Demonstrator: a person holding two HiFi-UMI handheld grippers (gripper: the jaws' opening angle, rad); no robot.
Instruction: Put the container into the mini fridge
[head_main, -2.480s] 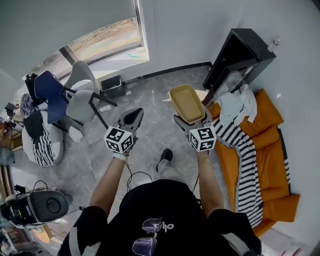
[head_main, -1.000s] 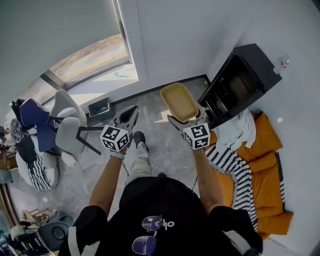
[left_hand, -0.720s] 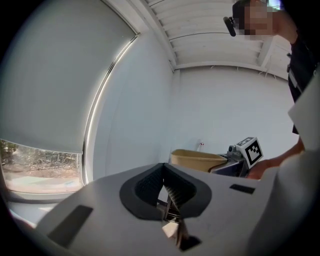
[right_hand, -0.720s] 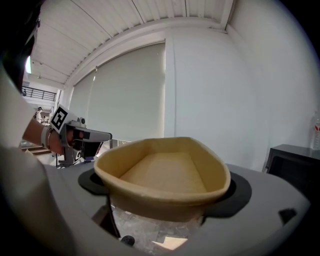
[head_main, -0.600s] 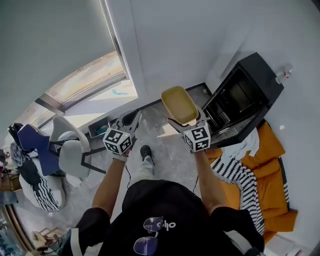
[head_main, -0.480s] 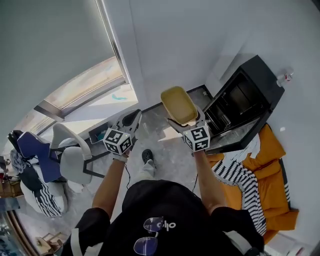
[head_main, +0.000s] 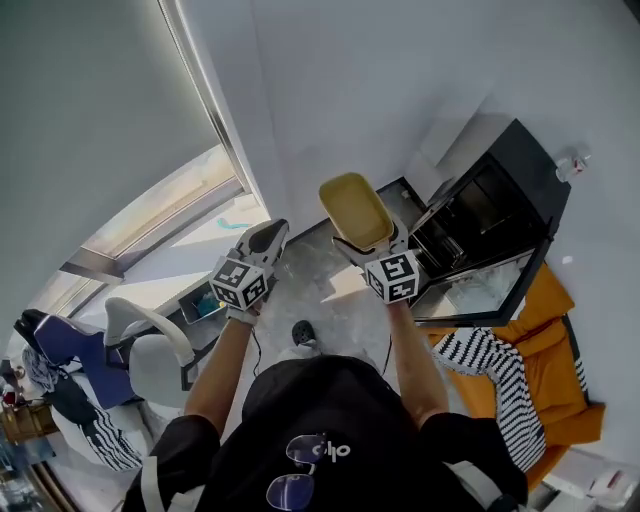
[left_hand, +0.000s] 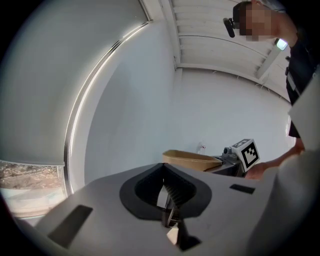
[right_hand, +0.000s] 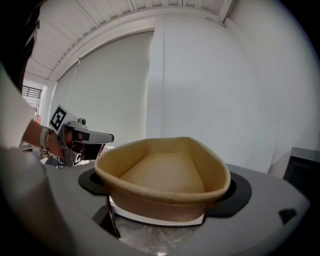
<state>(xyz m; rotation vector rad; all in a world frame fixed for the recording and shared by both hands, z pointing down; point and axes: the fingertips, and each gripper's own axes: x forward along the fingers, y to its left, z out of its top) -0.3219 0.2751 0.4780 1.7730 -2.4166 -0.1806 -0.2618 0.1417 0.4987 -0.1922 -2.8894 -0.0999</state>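
Observation:
My right gripper (head_main: 368, 240) is shut on the near end of an empty tan paper container (head_main: 355, 209), held level in the air in front of me. In the right gripper view the container (right_hand: 162, 175) fills the middle, clamped between the jaws. The black mini fridge (head_main: 510, 190) stands to the right against the white wall, its door (head_main: 488, 290) swung open toward me. My left gripper (head_main: 262, 240) is shut with nothing in it, held to the left of the container. In the left gripper view its jaws meet (left_hand: 167, 212).
An orange couch with a black-and-white striped cloth (head_main: 500, 365) lies right of the fridge door. A window (head_main: 160, 215) is at the left. Chairs (head_main: 140, 350) and a small box (head_main: 200, 300) stand on the grey marble floor (head_main: 320, 290).
I have walked toward the fridge with both grippers held up. The fridge has come closer on the right and its open door now shows its inner face. The container stays gripped.

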